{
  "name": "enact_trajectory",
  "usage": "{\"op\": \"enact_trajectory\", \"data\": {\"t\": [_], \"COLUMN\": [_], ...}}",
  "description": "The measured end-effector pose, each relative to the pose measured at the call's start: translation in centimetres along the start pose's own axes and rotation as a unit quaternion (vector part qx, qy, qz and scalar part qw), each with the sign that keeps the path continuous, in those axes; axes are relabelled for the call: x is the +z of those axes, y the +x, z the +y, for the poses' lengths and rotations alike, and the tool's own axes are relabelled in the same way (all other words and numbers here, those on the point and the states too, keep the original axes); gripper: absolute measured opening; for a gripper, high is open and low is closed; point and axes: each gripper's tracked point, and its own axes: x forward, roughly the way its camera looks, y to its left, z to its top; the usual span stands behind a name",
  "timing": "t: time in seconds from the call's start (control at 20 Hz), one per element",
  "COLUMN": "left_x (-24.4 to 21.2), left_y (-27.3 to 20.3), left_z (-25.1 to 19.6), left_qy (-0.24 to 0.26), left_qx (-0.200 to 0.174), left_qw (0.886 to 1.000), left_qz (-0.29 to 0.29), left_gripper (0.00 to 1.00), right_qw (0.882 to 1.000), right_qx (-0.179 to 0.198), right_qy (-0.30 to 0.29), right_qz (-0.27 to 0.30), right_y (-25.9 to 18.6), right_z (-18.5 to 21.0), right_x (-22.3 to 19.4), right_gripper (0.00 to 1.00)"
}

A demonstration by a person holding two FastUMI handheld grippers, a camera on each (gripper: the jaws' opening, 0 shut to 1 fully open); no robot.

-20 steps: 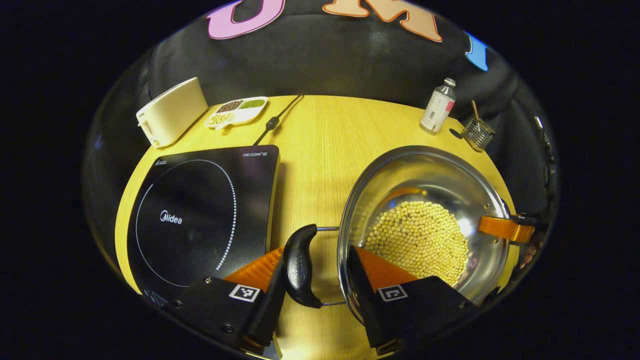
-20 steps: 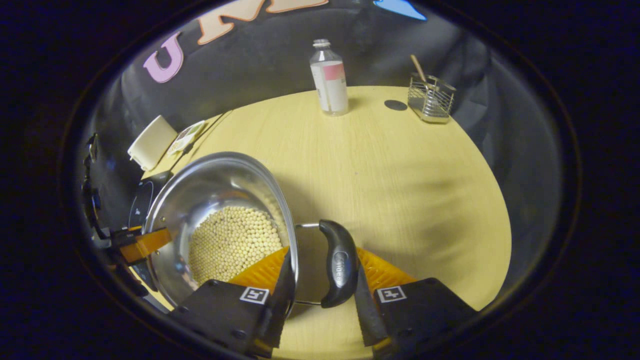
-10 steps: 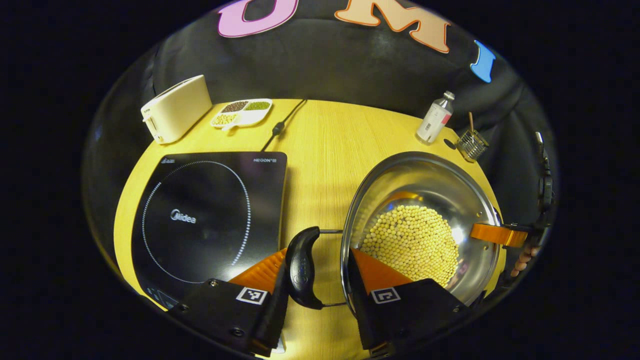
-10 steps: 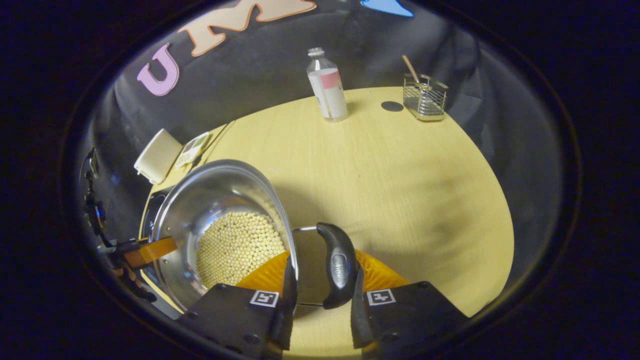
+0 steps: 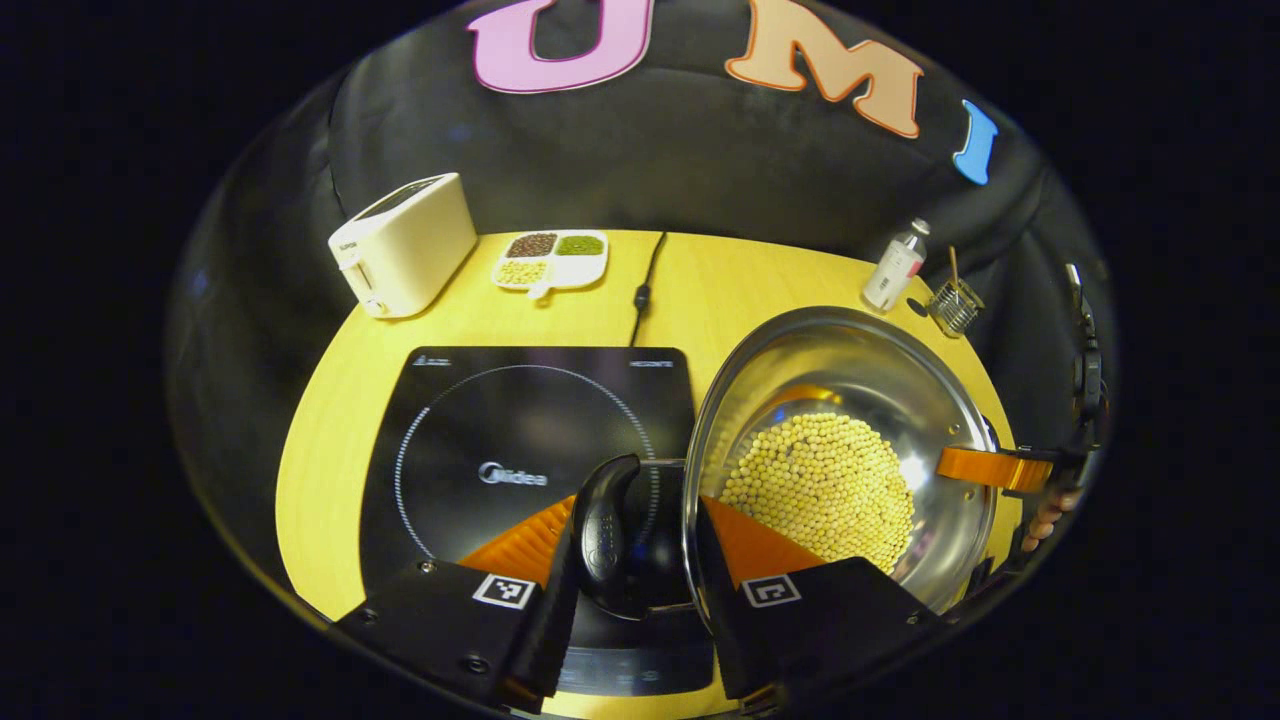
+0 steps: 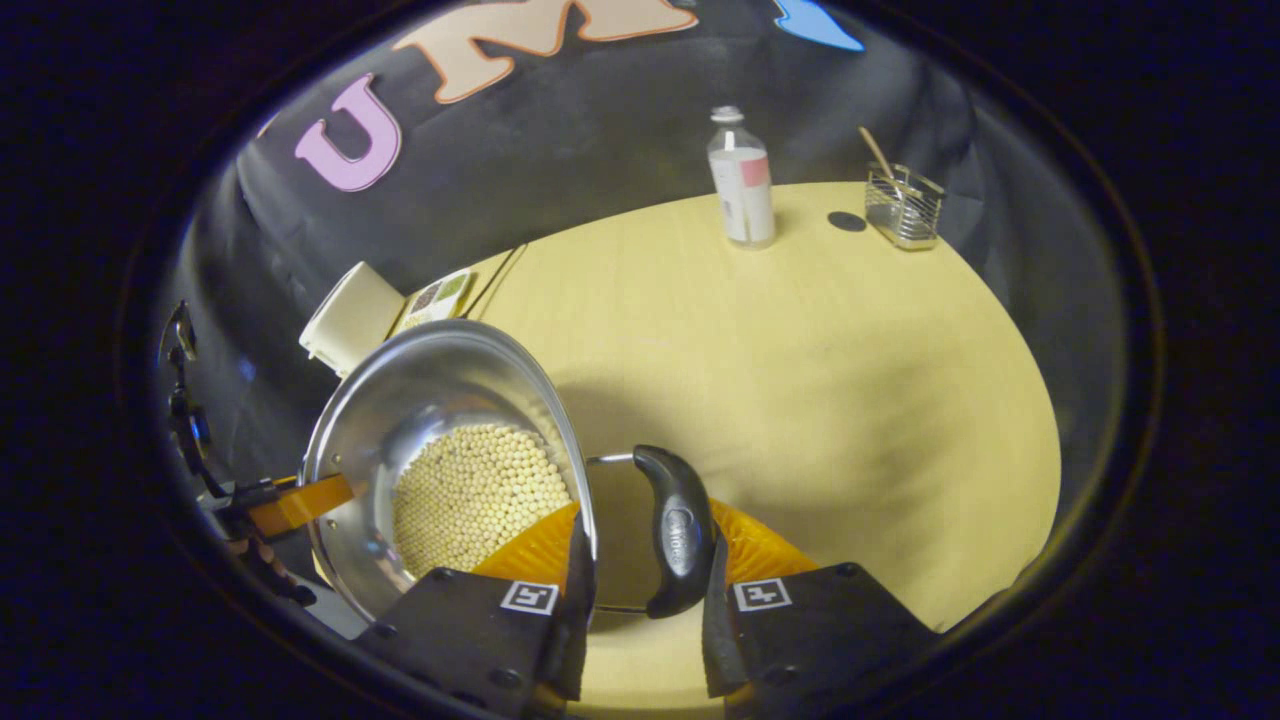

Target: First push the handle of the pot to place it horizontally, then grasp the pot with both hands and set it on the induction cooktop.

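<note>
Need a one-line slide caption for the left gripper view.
Left gripper grips the bean-filled pot by its handle, above the induction cooktop.

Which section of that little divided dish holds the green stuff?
The back right section of the white divided dish, beside the dark brown filling; the front section holds pale yellow grains.

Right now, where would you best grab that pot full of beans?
By its two side handles, coming in level from opposite sides. Each black grip sticks out sideways on a wire loop clear of the pot rim, leaving a gap for a gripper finger.
</note>
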Motion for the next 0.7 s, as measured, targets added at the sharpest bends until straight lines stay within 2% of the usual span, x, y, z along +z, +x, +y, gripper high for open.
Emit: {"op": "enact_trajectory", "data": {"t": [0.05, 0.1, 0.35, 0.4, 0.5, 0.55, 0.7], "left_x": [0.2, 0.6, 1.8, 1.8, 1.5, 1.2, 1.5], "left_y": [-0.1, -0.2, 0.3, 0.5, 0.5, 0.7, 1.3], "left_z": [1.6, 3.4, 11.8, 13.1, 15.4, 16.3, 18.2], "left_qy": [0.003, 0.005, 0.023, 0.022, 0.010, 0.007, 0.002], "left_qx": [-0.004, -0.008, -0.015, -0.016, -0.019, -0.018, -0.021], "left_qw": [1.000, 1.000, 1.000, 1.000, 1.000, 1.000, 1.000], "left_qz": [0.000, 0.001, -0.005, -0.004, -0.002, 0.003, -0.009], "left_gripper": [0.63, 0.61, 0.60, 0.60, 0.61, 0.62, 0.60], "right_qw": [1.000, 1.000, 1.000, 0.999, 0.999, 0.999, 0.999], "right_qx": [-0.005, -0.010, -0.027, -0.030, -0.036, -0.039, -0.042], "right_qy": [0.004, 0.006, 0.013, 0.010, 0.006, 0.003, -0.005], "right_qz": [0.001, 0.001, 0.005, 0.005, 0.008, 0.010, 0.010], "right_y": [0.0, 0.0, 1.7, 2.1, 2.6, 2.8, 3.6], "right_z": [1.7, 3.5, 12.1, 13.5, 15.7, 16.7, 18.7], "right_x": [-0.5, -0.8, -2.9, -3.0, -3.4, -3.6, -3.5], "right_gripper": [0.48, 0.44, 0.48, 0.44, 0.44, 0.49, 0.44]}}
